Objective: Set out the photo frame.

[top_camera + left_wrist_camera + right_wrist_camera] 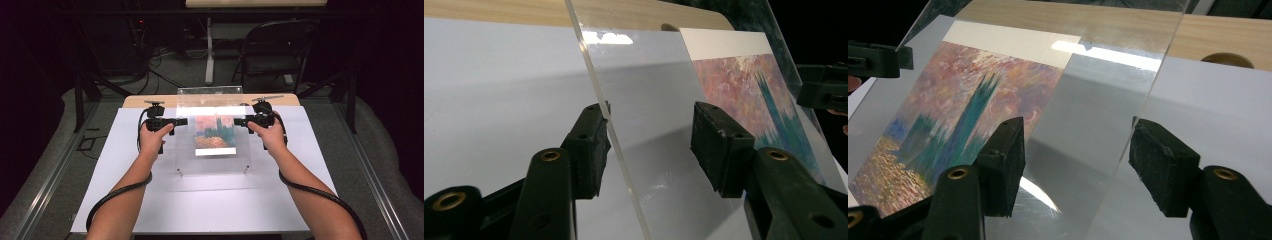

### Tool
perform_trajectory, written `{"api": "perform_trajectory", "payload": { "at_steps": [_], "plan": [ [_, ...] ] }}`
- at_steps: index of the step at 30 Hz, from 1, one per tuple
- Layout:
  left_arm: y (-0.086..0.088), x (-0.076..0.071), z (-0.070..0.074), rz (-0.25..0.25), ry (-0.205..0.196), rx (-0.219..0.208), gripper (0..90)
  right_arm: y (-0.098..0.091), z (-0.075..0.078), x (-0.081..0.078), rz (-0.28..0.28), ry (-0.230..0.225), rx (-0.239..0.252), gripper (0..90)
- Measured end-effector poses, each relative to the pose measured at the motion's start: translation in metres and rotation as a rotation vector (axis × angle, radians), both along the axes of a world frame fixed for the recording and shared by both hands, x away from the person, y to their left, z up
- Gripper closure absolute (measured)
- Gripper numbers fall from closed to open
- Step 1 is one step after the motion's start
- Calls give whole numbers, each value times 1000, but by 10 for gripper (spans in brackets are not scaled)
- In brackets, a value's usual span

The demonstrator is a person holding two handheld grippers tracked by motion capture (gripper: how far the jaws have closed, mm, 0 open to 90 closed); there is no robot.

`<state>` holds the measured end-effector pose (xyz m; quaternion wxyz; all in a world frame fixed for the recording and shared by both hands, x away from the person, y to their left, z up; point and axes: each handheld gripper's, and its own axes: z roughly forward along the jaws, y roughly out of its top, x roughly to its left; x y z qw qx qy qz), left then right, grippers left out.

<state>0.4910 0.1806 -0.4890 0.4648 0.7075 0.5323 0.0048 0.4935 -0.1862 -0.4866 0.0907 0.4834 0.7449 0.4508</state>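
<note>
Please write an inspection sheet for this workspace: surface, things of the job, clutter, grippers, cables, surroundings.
Surface: white sheet over a wooden table.
Job's things: clear acrylic panel, tilted, its far edge raised; painted print under it.
Clutter: nothing seen.
Grippers: left gripper and right gripper straddle the panel's side edges; the left's one pad touches the edge, the right's pads look apart from it.
Cables: black cable trails along each forearm.
Surroundings: dark room, folding chair, grey floor.
</note>
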Motion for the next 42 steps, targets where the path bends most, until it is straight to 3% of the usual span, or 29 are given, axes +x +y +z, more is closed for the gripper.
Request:
{"api": "perform_trajectory", "payload": {
  "at_steps": [12,20,28,42],
  "plan": [
    [7,-20,22,-27,-40,1,562,-1,23,-20,12,-52,-29,463],
    [10,-33,35,-56,-62,27,591,-2,36,-33,16,-69,-18,488],
    [12,-46,44,-70,-81,26,620,-4,45,-46,19,-94,-6,509],
    [10,-70,56,-52,-111,34,650,-7,58,-70,34,-123,-14,529]
  ]
}}
